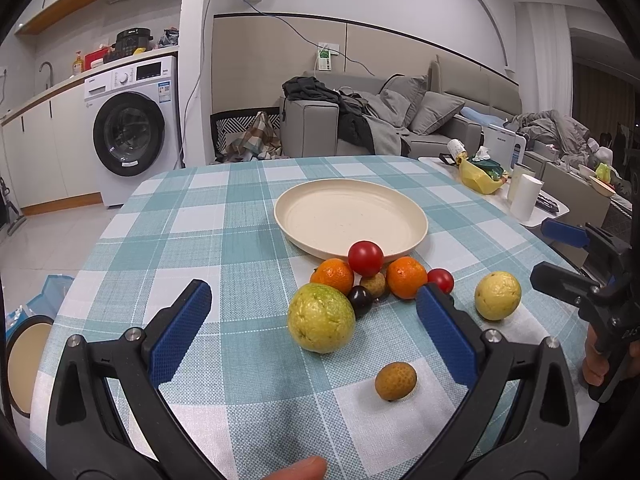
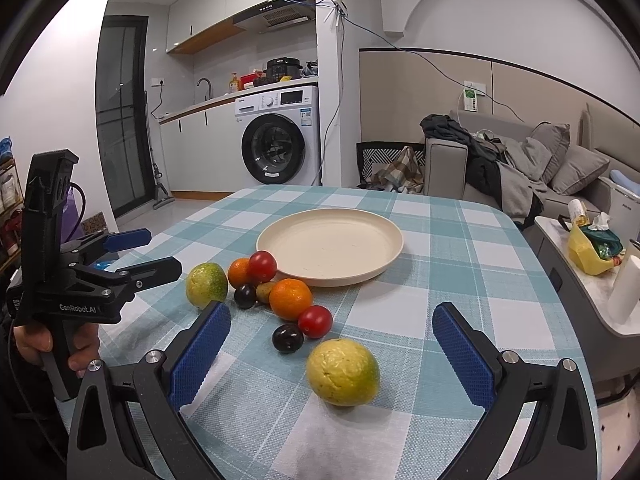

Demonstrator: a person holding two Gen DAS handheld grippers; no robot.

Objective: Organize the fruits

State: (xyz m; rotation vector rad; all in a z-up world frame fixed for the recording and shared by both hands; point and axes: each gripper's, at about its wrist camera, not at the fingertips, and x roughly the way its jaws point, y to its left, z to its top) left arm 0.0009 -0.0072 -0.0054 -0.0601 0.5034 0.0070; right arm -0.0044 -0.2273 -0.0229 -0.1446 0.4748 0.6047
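Left wrist view: the left gripper (image 1: 314, 318) hovered with jaws spread wide and empty around the green-yellow guava (image 1: 321, 317), short of the bare cream plate (image 1: 414, 216). Centre, lower, then close gently.

Right wrist view: the right gripper (image 2: 332, 346) was likewise released, the yellow guava (image 2: 343, 372) between its fingers; squeeze lightly, since it would likely roll.

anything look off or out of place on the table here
Nothing is spilled or damaged. The plate has nothing on it and all the fruit sits loose on the cloth beside it. One small brown fruit lies apart from the cluster, near the left tongs.
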